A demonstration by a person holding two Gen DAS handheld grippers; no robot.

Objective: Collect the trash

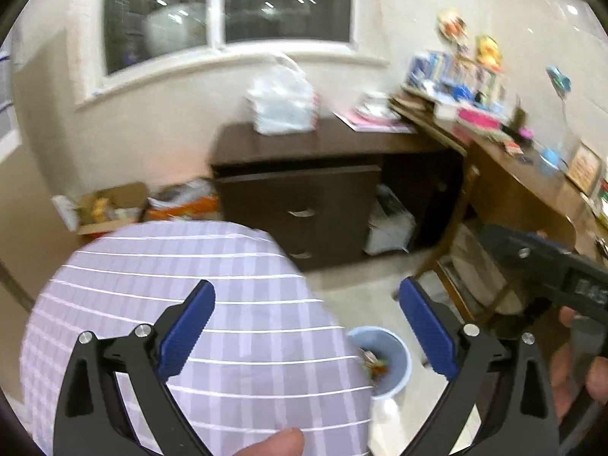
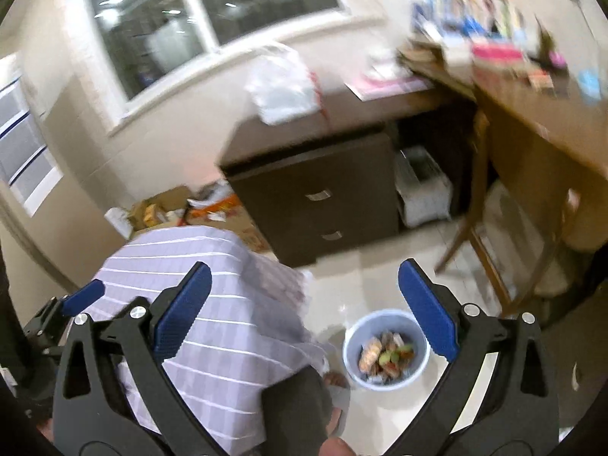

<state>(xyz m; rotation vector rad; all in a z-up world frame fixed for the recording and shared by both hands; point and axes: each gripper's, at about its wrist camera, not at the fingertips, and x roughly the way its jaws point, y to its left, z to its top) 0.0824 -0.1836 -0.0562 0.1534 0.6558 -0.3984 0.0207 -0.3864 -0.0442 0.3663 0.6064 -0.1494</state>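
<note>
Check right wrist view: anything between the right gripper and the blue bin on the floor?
Nothing visible. The blue bin sits on bare floor below the open, empty right gripper, already holding wrappers. The purple checked cloth hangs to its left, beside the bin rather than over it.

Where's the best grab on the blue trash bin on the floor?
Take the blue trash bin by its rim, coming from above with one finger inside the wall and one outside. It stands upright and open-topped, too wide to span, and the far rim is clear of the trash.

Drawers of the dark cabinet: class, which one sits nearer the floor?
The lower drawer; its curved handle sits beneath the upper drawer handle.
</note>
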